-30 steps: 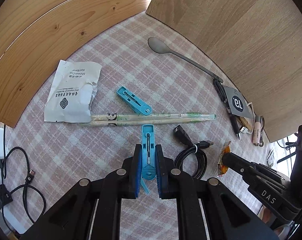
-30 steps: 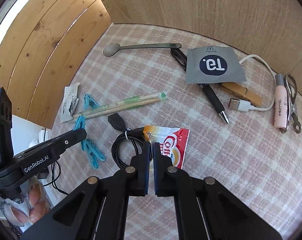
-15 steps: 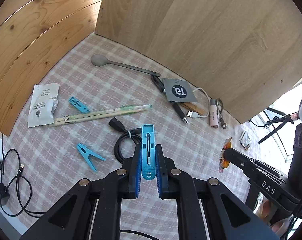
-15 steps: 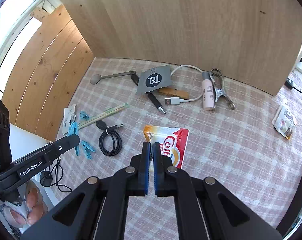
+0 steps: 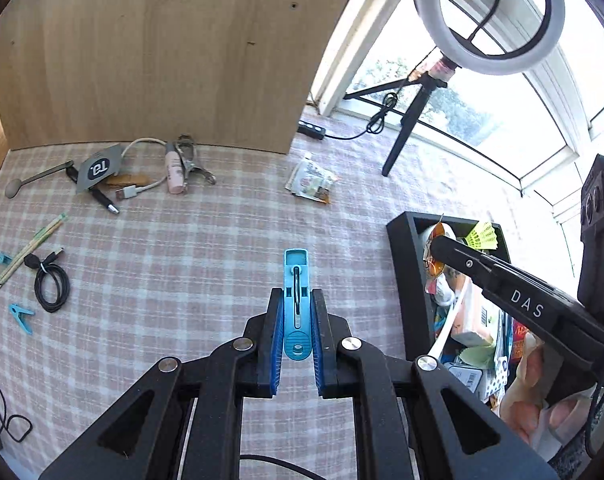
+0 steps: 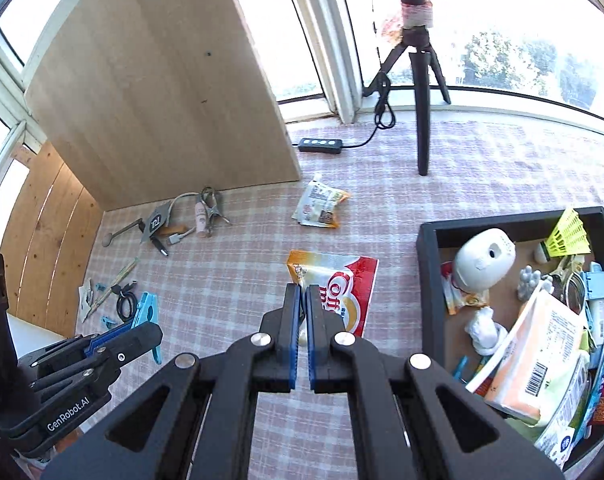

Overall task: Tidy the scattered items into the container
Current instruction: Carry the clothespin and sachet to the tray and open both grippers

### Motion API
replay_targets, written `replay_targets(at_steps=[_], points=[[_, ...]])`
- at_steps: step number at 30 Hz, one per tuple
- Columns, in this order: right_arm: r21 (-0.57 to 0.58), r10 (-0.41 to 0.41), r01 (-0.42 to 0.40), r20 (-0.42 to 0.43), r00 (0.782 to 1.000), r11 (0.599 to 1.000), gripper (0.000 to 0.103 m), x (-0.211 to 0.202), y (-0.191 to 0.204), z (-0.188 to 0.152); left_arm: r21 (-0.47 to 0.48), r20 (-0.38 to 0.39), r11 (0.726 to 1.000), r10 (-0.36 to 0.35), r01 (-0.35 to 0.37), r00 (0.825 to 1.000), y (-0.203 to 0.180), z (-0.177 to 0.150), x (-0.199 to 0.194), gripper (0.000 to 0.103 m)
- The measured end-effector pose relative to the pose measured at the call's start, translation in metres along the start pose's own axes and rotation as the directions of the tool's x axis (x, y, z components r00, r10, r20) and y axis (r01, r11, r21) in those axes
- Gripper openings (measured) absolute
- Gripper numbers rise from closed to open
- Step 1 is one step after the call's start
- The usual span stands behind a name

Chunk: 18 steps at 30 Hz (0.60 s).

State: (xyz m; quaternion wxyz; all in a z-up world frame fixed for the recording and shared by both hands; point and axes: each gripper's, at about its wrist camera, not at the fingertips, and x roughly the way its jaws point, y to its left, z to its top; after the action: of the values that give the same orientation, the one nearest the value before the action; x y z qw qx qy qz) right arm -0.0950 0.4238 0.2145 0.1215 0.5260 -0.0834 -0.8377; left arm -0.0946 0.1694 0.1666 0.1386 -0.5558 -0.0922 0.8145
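Note:
My left gripper point(image 5: 296, 300) is shut on a blue clothes peg point(image 5: 296, 280) and hangs above the checked cloth, left of the black container point(image 5: 401, 280). My right gripper point(image 6: 302, 296) is shut on an orange and red coffee sachet point(image 6: 341, 284), held in the air left of the same container point(image 6: 427, 280). That box holds several items, among them a white round device point(image 6: 483, 262) and a yellow shuttlecock point(image 6: 567, 236). In the left wrist view the right gripper's fingers point(image 5: 461, 256) reach over the container's near end.
Scattered on the cloth at the far left lie a spoon point(image 5: 30, 182), a grey sachet point(image 5: 100, 168), a pen, a pink tube point(image 5: 174, 166), chopsticks point(image 5: 26, 256), a black cable point(image 5: 52, 284) and a blue peg point(image 5: 20, 314). A snack packet point(image 5: 311, 182) lies near a ring-light tripod point(image 5: 405, 136). A wooden board stands behind.
Both grippers have swung right and upward, away from the scattered pile, carrying the peg and the sachet. The black container and the window have come into view.

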Motion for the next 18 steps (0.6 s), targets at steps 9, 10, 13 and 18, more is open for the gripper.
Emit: replay_targets(at_steps=[9, 10, 13, 18], points=[[0.196, -0.172, 0.163, 0.030, 0.985, 0.967, 0.004, -0.060, -0.141, -0.020, 0.216, -0.104, 0.968, -0.103, 0.124, 0.989, -0.145, -0.036, 0.036, 0.011], [0.212, -0.187, 0.177, 0.029, 0.982, 0.961, 0.003, -0.065, -0.154, -0.024, 0.234, -0.113, 0.963, -0.111, 0.135, 0.987, -0.157, -0.041, 0.039, 0.011], [0.251, -0.229, 0.215, 0.027, 0.973, 0.944, 0.004, -0.081, -0.185, -0.034, 0.277, -0.141, 0.947, -0.127, 0.162, 0.982, -0.187, -0.051, 0.045, 0.011], [0.284, -0.252, 0.231, 0.038, 0.967, 0.930, 0.027, -0.098, -0.216, -0.043, 0.299, -0.197, 0.934, -0.139, 0.195, 0.970, -0.214, -0.062, 0.055, 0.039]])
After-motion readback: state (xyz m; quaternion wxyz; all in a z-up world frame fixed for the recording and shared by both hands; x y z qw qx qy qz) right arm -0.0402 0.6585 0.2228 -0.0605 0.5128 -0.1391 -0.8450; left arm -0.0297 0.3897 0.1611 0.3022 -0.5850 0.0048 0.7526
